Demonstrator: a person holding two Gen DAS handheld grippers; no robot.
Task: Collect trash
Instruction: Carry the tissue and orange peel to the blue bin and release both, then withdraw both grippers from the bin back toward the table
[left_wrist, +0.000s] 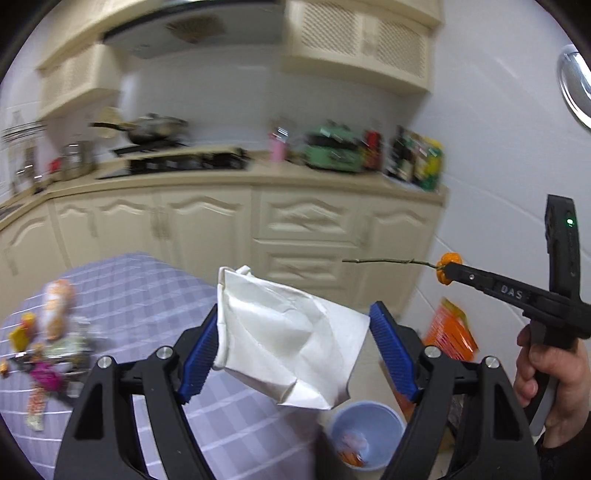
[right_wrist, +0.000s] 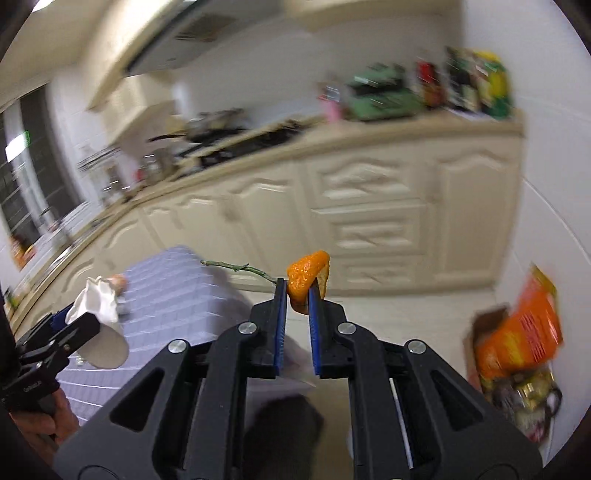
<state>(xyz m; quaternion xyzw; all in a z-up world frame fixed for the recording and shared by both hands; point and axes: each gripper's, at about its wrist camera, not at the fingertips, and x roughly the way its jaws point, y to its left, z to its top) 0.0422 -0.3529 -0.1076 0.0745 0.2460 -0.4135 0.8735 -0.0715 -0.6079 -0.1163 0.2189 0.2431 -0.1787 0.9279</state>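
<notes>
Much of the kitchen behind both grippers is smearing into blur, so the bottles and packets on the counter are hard to make out, and the litter on the checked tablecloth, left of the left gripper's jaws, is reading only as coloured shapes. The left gripper is holding its jaws spread wide around a crumpled white paper bag; the left pad is pressing the bag's edge, while the right pad is sitting at its far corner, contact unclear. Below the jaws, a pale blue bin is showing orange scraps inside, its lower rim cut off. The right gripper is pinching an orange peel between nearly closed jaws, a thin twig sticking out leftward from it.
</notes>
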